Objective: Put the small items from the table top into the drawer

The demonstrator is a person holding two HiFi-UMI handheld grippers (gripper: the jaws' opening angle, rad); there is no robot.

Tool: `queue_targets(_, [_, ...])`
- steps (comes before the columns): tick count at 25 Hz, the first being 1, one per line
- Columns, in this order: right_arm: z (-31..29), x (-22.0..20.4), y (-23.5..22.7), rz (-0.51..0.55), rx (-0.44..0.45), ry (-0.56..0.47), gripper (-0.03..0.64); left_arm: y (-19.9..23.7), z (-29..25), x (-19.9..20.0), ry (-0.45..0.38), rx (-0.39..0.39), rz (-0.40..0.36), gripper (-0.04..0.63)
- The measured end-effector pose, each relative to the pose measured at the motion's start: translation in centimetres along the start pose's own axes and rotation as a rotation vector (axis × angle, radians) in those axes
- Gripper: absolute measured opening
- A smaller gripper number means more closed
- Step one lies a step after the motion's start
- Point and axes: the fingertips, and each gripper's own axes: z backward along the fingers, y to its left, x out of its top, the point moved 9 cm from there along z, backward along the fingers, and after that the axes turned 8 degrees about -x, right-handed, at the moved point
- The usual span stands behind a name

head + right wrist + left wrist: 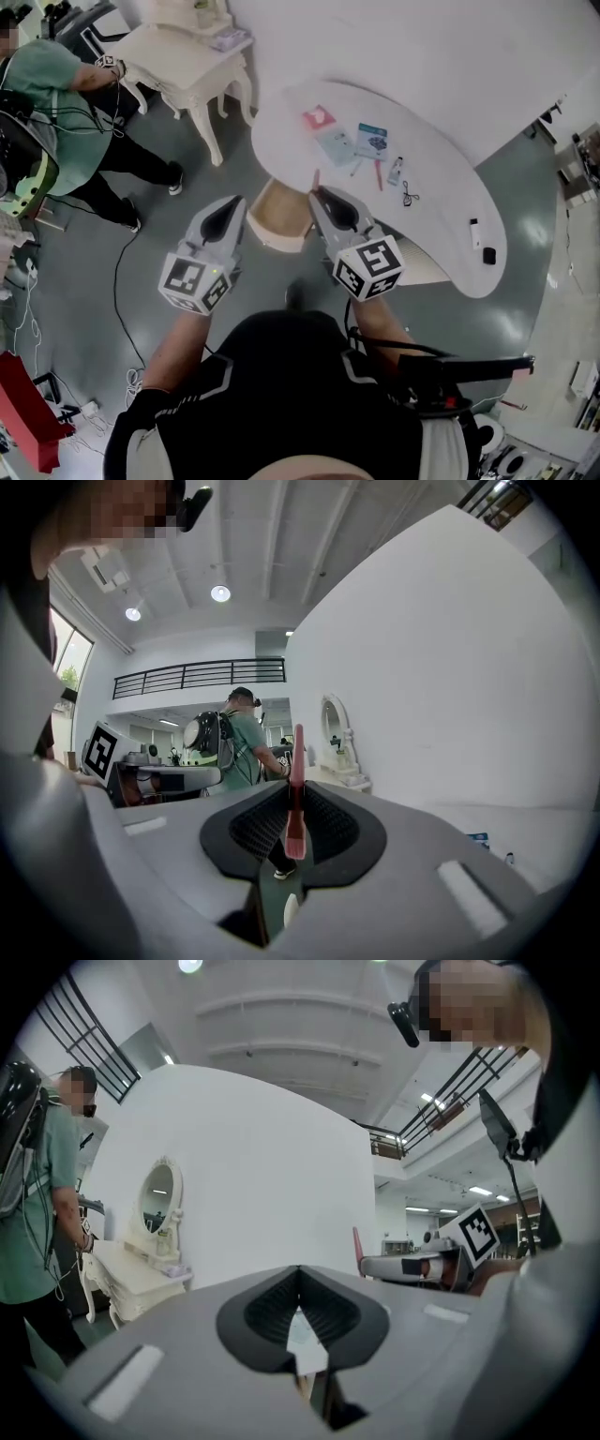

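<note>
Both forearms reach forward from the body, and both tongs point level toward the edge of the white table [450,103]. The right tongs [293,787] grip a thin red stick [297,757], which stands upright between the jaws, just beside the open drawer [274,217]. The left tongs [299,1271] are closed tip to tip, with nothing held. A blue card [372,141] and scissors [410,195] lie on the table.
</note>
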Motion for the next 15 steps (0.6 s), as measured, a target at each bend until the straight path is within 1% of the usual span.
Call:
queue_targets(3, [-1.3, 0.4, -1.4, -0.002, 0.014, -0.012, 0.054, 0.4, -1.5, 0.0, -0.020, 0.023, -0.009, 0.000])
queue_targets(10, [-3.8, 0.5, -4.3, 0.006, 0.057, -0.004, 0.054, 1.2, -4.7, -0.2, 0.010, 0.040, -0.016, 0.000])
queue_targets(15, [-5.7, -0.1, -5.0, 0.008, 0.079, 0.028, 0.054, 2.3, -5.6, -0.5, 0.039, 0.043, -0.016, 0.000])
